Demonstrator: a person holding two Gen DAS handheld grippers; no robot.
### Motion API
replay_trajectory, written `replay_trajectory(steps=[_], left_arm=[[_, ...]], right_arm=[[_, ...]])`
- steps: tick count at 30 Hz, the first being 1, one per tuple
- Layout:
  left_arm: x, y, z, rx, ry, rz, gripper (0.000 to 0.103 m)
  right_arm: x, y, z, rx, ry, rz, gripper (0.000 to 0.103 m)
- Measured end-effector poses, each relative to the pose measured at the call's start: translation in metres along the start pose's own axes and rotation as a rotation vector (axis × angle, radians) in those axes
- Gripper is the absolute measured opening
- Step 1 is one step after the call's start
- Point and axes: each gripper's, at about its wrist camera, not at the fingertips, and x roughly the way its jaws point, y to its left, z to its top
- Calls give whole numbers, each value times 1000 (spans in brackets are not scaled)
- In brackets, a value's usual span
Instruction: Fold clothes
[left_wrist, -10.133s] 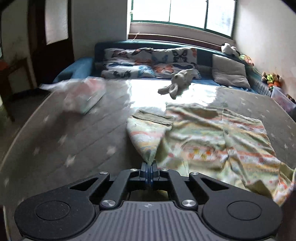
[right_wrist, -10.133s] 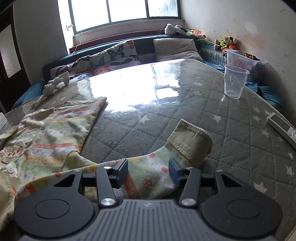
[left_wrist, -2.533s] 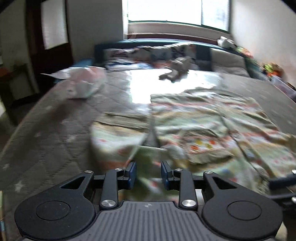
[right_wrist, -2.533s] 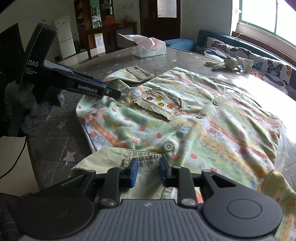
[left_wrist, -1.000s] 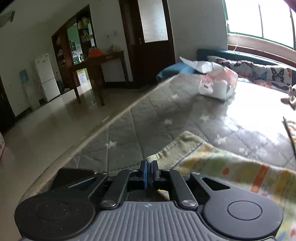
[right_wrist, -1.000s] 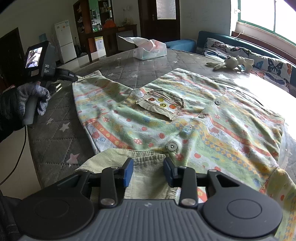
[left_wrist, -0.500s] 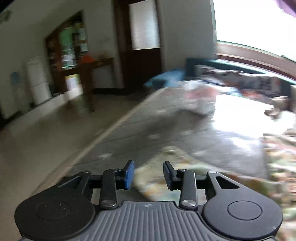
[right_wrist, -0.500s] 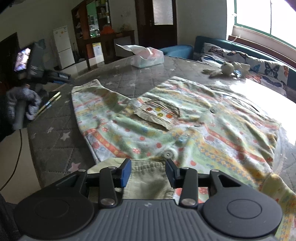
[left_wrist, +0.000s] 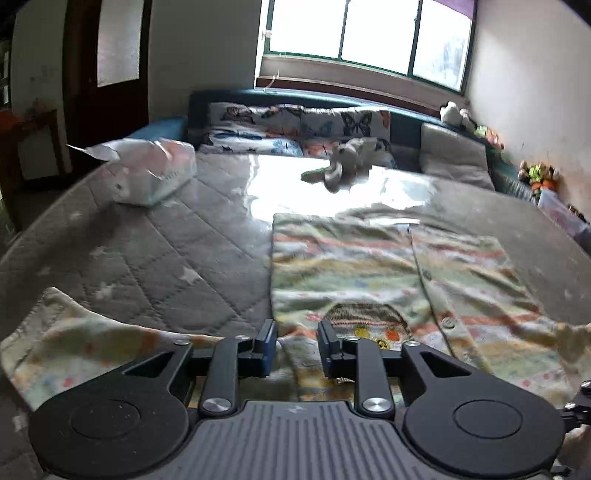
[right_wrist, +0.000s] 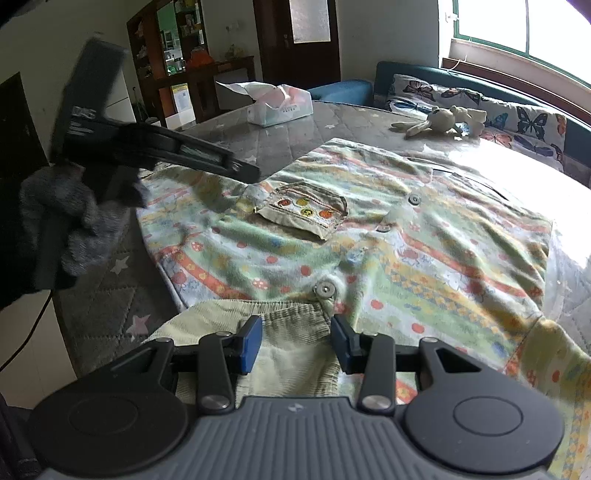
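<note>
Across the grey quilted mattress (left_wrist: 155, 258) lies the patterned shirt (right_wrist: 406, 243), front up, spread over the near middle. Windows (left_wrist: 369, 33) and a blue sofa (left_wrist: 229, 99) line the far edge. Both jaws stand released: the left gripper (left_wrist: 296, 347) over the shirt's sleeve area, the right gripper (right_wrist: 296, 341) over its ribbed collar (right_wrist: 295, 321). The left view is blurred.

Grey quilted star-print mattress surface (left_wrist: 155, 266), glossy clear cover, bearing a spread pastel-striped children's shirt (right_wrist: 369, 236), white tissue packet (left_wrist: 151, 175), grey plush rabbit (left_wrist: 343, 164) near the far edge
</note>
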Motion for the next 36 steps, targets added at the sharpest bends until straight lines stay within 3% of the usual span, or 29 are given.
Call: replay_trajectory(steps=[5,19,25,32,36], left_arm=[[16,5,-4,10,26,38,22],[9,6,0,35,20,56,27],[-10,-16,3,83,0,-34,32],[-26,-64,-4,202,3,-234,33],[-26,-92,-11,288,20,-333,33]], right_arm=[[0,-1,-1,6,0,2,41],[-16,-6,-4,28,-36,5,42],[-28,-23,-12,93,-36,-42,42],[-32,-53,-18,175,-29,-128,42],[-41,-61,-20,205,-33,-136,42]])
